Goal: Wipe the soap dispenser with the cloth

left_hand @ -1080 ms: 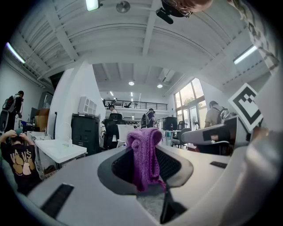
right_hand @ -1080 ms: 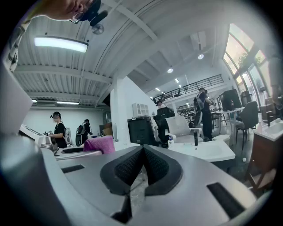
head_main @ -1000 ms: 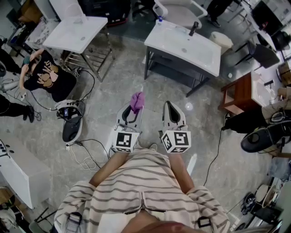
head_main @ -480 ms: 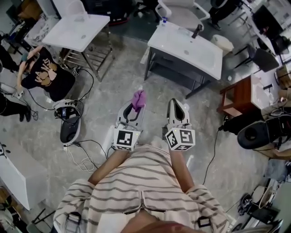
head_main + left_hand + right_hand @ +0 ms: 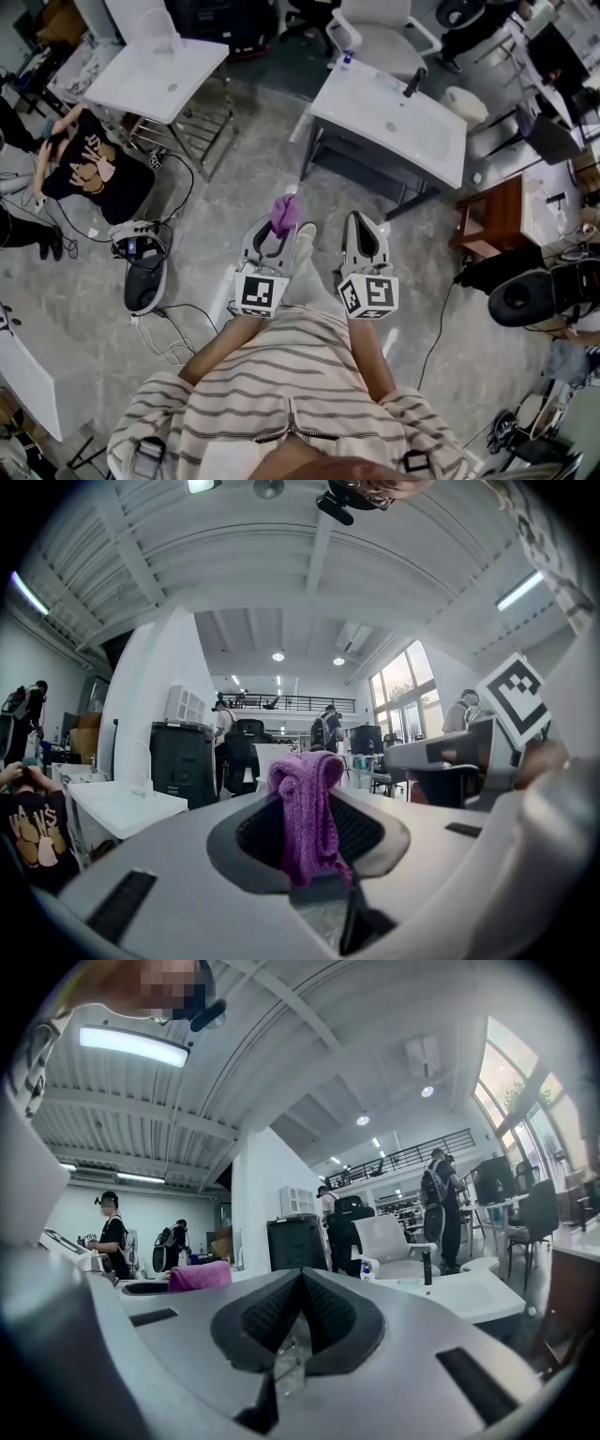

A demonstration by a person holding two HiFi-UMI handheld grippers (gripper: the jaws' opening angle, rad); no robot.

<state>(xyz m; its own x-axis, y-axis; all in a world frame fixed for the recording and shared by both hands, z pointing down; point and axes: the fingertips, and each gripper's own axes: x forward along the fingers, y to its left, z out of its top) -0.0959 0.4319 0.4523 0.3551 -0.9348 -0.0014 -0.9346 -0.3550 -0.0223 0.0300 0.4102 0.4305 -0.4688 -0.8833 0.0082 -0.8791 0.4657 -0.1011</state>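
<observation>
My left gripper [image 5: 280,226] is shut on a purple cloth [image 5: 284,212], which hangs bunched from its tips; in the left gripper view the cloth [image 5: 307,808] drapes between the dark pads. To its right, my right gripper [image 5: 361,221] is held level. Its jaws are just starting to open, tips still close together, with nothing between them [image 5: 302,1277]. The soap dispenser [image 5: 345,58], a small bottle with a blue top, stands at the far left corner of the white sink table [image 5: 433,141]. It is well ahead of both grippers. It also shows in the right gripper view [image 5: 365,1268].
A black faucet [image 5: 412,82] rises from the sink table. Another white table [image 5: 159,70] stands at the left, and a person [image 5: 89,164] sits on the floor beside it. A dark device [image 5: 145,277] and cables lie on the floor at the left. A wooden desk [image 5: 497,202] is at the right.
Both grippers have been carried forward across the floor toward the sink table, which now lies closer. The cloth stays in the left gripper. A shoe now shows between the grippers.
</observation>
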